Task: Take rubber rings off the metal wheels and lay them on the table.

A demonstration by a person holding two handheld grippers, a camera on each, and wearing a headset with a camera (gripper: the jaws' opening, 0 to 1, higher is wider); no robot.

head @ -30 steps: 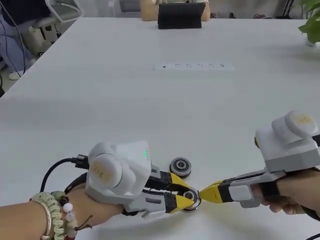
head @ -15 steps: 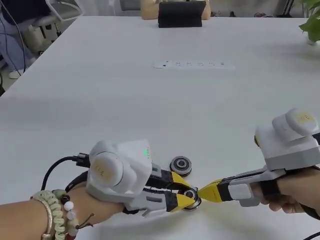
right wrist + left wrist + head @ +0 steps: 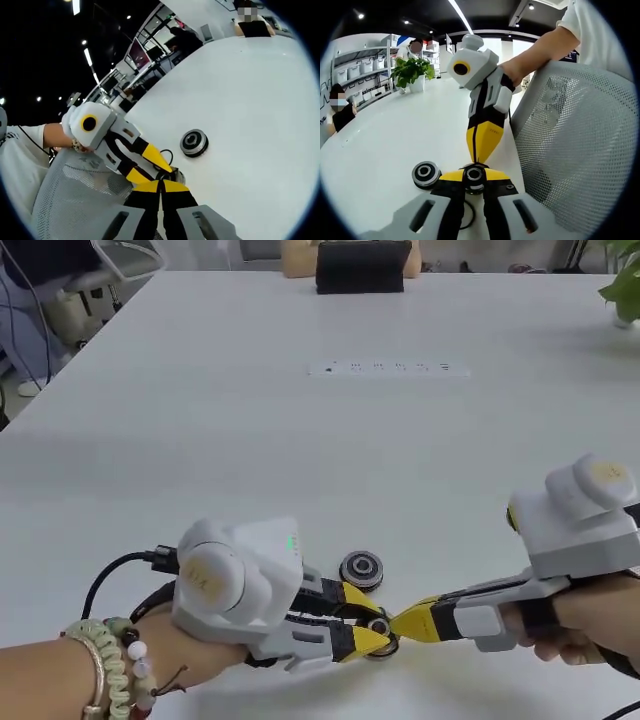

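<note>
1. Your left claw, nearest you on the left: clamped on a small metal wheel, one yellow jaw on either side of it, low over the near edge of the white worktop.
2. Your right claw, coming in from the right: jaws pressed together to a point, with the tips touching the right side of the held wheel. Whether they pinch any rubber cannot be told.
3. Second metal wheel, with a dark band round its rim: lying flat on the worktop just beyond your left claw, apart from both claws.
4. White power strip: far out on the worktop, well apart from the wheels.
5. Potted plant: far right corner.
</note>
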